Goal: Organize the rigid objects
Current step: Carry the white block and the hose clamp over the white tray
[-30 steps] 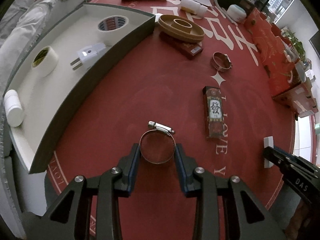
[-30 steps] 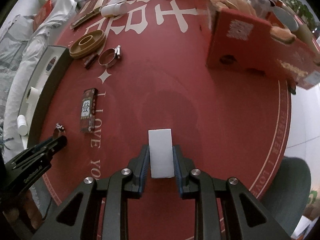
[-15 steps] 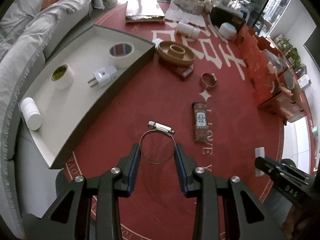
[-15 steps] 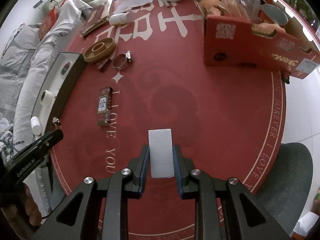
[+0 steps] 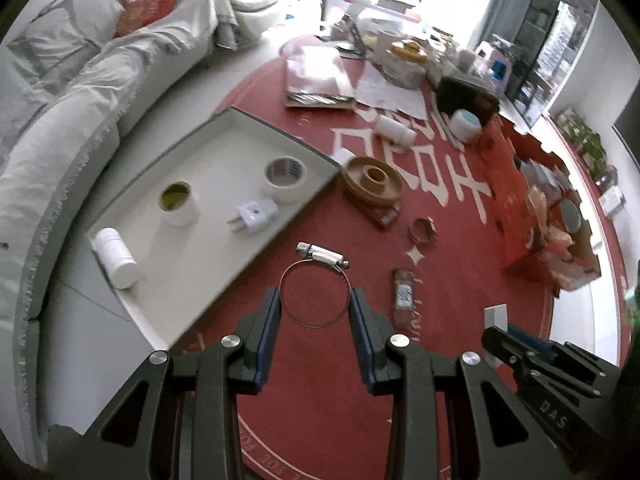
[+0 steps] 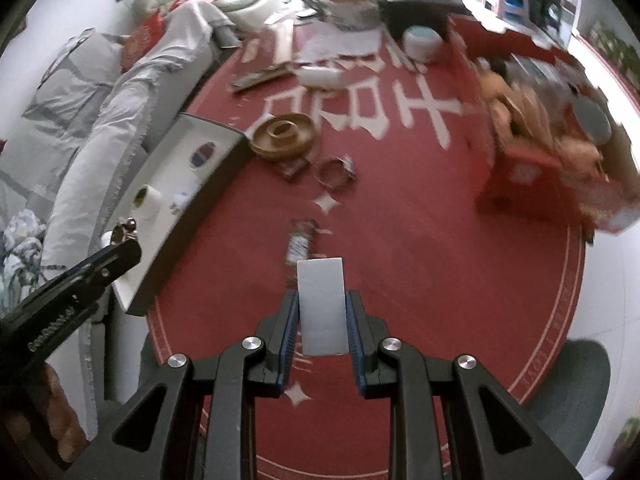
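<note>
My left gripper (image 5: 314,312) is shut on a metal hose clamp (image 5: 314,282) and holds it high above the red round table (image 5: 448,248). My right gripper (image 6: 322,320) is shut on a white rectangular block (image 6: 322,304), also held high; the block also shows in the left wrist view (image 5: 495,314). The white tray (image 5: 208,152) at the table's left edge holds two tape rolls (image 5: 285,174) (image 5: 179,203), a white plug adapter (image 5: 256,216) and a white bottle (image 5: 114,258).
On the table lie a second hose clamp (image 5: 422,230), a small red box (image 5: 404,296), a brown round dish (image 5: 374,180) on another red box, a white bottle (image 5: 394,130) and red cartons (image 6: 548,160) at the right. A grey sofa (image 5: 80,100) lies beyond the tray.
Both grippers have risen well above the table with their objects still held. The table and tray look smaller and farther, and the views now take in more of the room.
</note>
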Motion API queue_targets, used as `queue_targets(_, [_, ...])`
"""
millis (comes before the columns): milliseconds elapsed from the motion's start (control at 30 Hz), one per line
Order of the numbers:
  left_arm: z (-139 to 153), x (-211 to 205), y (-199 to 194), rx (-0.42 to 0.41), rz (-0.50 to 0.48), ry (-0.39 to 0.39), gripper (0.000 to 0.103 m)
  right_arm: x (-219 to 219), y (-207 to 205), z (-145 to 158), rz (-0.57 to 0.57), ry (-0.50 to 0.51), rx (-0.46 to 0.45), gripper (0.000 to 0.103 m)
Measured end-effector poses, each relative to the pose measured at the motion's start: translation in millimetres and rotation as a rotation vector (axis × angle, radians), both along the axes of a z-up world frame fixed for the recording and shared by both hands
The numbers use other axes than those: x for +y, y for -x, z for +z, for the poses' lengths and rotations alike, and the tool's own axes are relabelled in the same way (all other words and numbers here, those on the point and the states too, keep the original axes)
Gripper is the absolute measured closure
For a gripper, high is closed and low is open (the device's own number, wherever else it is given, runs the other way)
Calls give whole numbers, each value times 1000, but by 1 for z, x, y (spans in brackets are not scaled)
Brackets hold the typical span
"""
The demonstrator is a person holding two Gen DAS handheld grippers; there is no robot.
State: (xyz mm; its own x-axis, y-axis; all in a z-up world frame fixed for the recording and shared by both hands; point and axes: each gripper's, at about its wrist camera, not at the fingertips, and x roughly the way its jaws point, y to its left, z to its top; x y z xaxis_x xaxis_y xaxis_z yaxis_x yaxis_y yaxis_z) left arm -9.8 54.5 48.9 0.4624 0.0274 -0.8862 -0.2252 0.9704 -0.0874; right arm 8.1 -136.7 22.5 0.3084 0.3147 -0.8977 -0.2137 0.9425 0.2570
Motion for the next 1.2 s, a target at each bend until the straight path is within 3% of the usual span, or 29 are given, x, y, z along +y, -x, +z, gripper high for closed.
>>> queue_targets(600, [21,92,-9,-53,220,-16,66,126,-49,63,226,-22,-147,78])
queue_targets(1200, [-19,148,-38,32,365,-40,66,209,-92,50,330,25,-133,78])
